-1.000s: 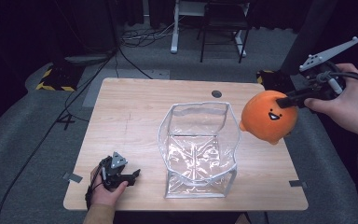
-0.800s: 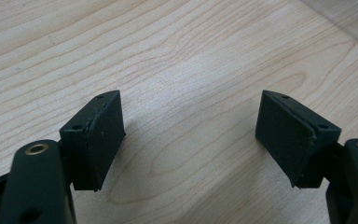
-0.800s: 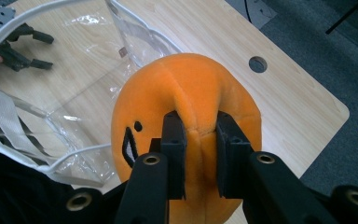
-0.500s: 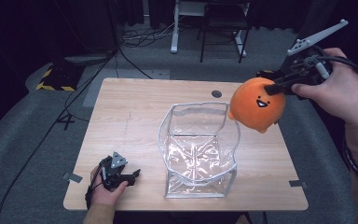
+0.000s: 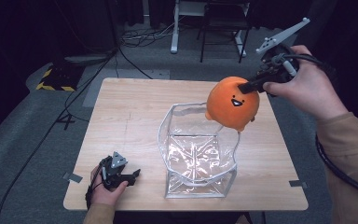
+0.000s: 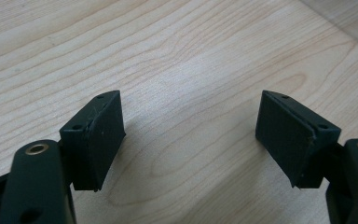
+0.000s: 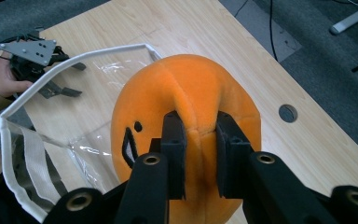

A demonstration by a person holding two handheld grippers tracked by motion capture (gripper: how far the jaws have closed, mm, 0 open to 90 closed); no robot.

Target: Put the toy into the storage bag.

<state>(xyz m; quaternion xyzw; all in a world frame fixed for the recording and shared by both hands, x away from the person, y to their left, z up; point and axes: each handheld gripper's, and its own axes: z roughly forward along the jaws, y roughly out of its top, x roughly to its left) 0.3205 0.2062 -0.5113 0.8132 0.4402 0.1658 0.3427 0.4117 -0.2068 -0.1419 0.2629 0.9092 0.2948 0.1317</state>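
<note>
I see a light wooden surface [image 5: 135,116] with a round cable hole near its far edge, standing on grey carpet [image 5: 23,140]. Black cables [image 5: 74,100] trail across the floor. Behind, a white desk frame [image 5: 173,28] and dark chair legs [image 5: 223,39]; the room is dim.

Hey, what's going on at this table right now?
A person is working with a gripper in each hand. The right gripper pinches an orange plush toy with a smiling face and holds it in the air above the far right corner of a clear plastic bag that stands open on the wooden table. The left gripper rests at the table's near edge, jaws open, holding nothing.
</note>
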